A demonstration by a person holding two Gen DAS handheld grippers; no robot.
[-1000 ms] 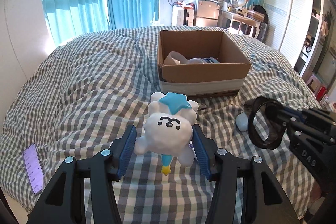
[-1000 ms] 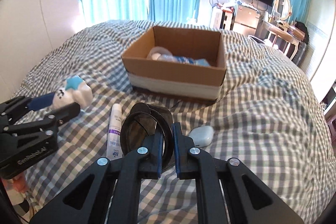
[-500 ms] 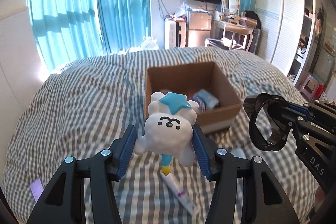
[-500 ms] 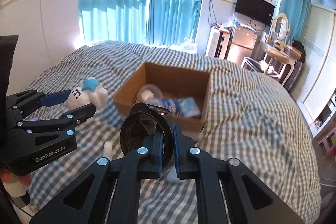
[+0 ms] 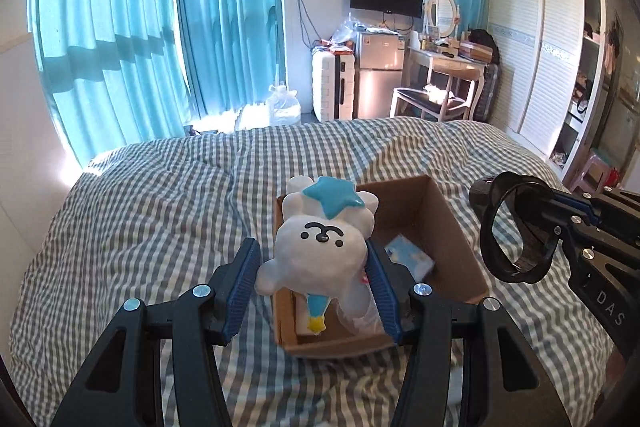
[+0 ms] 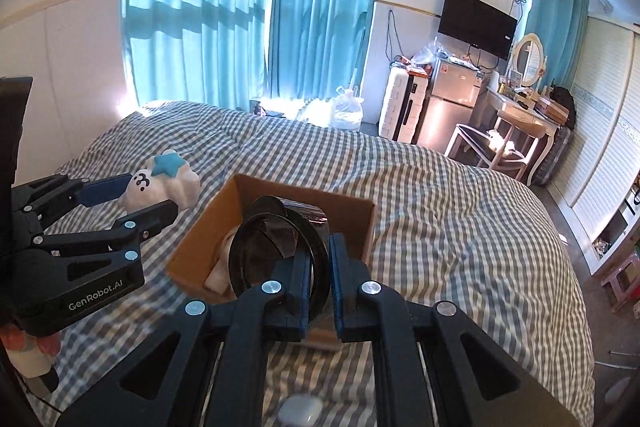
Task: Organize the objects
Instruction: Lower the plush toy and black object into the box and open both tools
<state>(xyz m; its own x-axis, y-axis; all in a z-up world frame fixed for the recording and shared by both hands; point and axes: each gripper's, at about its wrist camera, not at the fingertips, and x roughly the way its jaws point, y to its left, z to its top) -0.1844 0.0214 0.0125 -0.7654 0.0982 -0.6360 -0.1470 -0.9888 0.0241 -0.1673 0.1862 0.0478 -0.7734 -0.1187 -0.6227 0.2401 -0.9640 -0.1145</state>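
A white plush toy (image 5: pixel 316 251) with a blue star on its head hangs between the blue pads of my left gripper (image 5: pixel 312 246), which is shut on it. The toy hovers over the near left part of an open cardboard box (image 5: pixel 452 227) on the checked bed. My right gripper (image 6: pixel 320 247) is shut on the rim of a black ring-shaped object (image 6: pixel 256 251), held above the same box (image 6: pixel 200 239). In the left wrist view the right gripper (image 5: pixel 554 223) and its ring (image 5: pixel 520 269) sit to the right of the box. In the right wrist view the left gripper (image 6: pixel 152 195) and toy (image 6: pixel 168 183) are left of it.
The box holds a blue-and-white packet (image 5: pixel 408 257) and other pale items. A small white oval case (image 6: pixel 300 409) lies on the bedspread below my right gripper. Blue curtains, a fridge, a chair and a wardrobe stand beyond the bed's far edge.
Both grippers have risen and moved forward with their loads, from in front of the box to above it. The tube and phone on the bed have dropped out of view.
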